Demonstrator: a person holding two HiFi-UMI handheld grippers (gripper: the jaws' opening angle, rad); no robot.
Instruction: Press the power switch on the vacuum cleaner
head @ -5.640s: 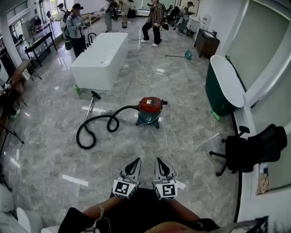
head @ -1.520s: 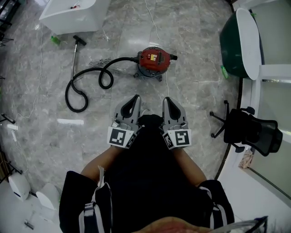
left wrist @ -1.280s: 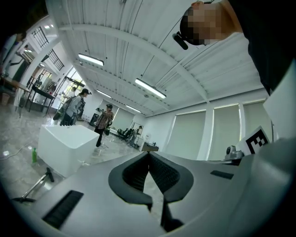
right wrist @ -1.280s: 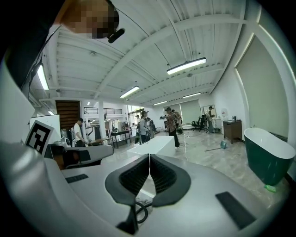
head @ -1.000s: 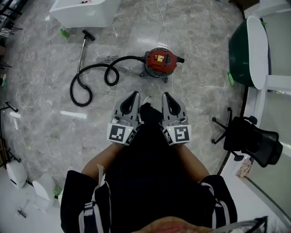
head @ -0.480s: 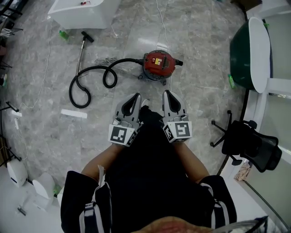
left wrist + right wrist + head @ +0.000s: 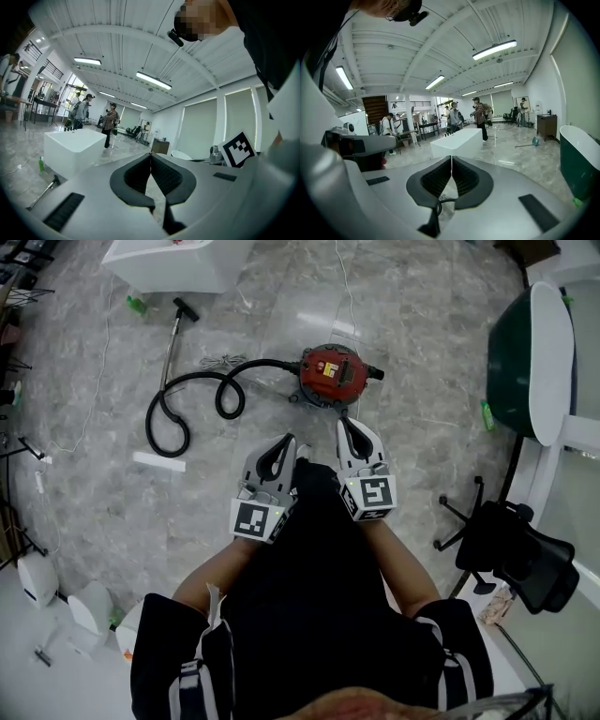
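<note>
On the marble floor [image 7: 112,512] the vacuum [image 7: 330,374] sits ahead of the left gripper [image 7: 279,448] and right gripper [image 7: 356,438], both closed, holding nothing.

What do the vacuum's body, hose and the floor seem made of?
Vacuum body: red top, likely moulded plastic, slight gloss. Hose: black, curls in loops, probably flexible plastic or rubber. Floor: grey veined, reflective tiles, seemingly polished marble or a lookalike.
</note>
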